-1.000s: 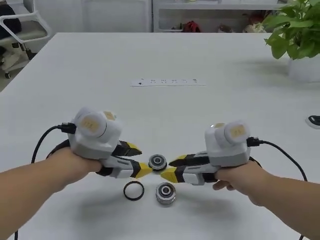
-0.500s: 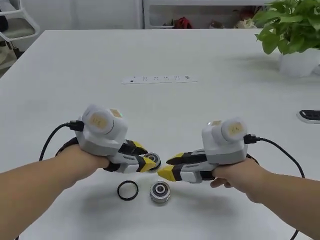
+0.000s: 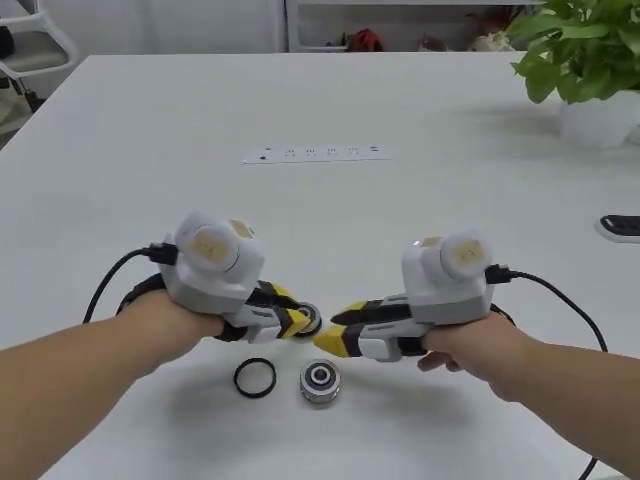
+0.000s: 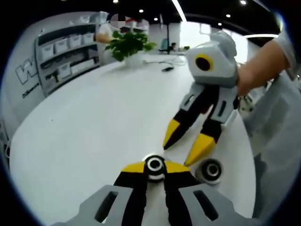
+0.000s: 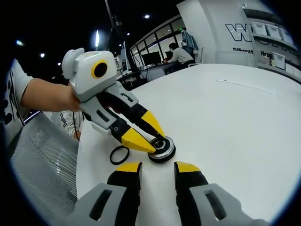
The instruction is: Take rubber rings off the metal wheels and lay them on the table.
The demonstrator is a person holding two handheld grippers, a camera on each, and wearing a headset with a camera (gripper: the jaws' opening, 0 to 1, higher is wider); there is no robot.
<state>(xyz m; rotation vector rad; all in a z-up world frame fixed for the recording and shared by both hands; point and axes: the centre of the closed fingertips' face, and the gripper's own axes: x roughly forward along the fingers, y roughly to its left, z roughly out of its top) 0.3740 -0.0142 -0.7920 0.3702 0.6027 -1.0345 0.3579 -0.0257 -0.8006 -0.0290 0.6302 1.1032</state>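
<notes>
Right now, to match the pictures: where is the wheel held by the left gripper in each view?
Head view: wheel centre, in left gripper tips.
Left gripper view: wheel bottom centre, in own jaws.
Right gripper view: wheel centre, above own jaws.
Shared landmark: the yellow tips clamping it.

Right gripper (image 3: 333, 331) jaws apart, gap between them free. Dead ahead of its tips, almost touching: wheel (image 3: 308, 320) pinched in left gripper (image 3: 298, 322) jaws, so the grippers block each other head-on. On the table (image 3: 420, 210), person's side of the tips: second wheel (image 3: 320, 382) by the right tips and loose ring (image 3: 255, 379) by the left jaws, the two apart. Far side of the jaws is open tabletop up to the power strip (image 3: 315, 153). Plant pot (image 3: 597, 122) and black object (image 3: 622, 227) are well off, outside the right gripper. A cable (image 3: 560, 300) trails behind each gripper.
</notes>
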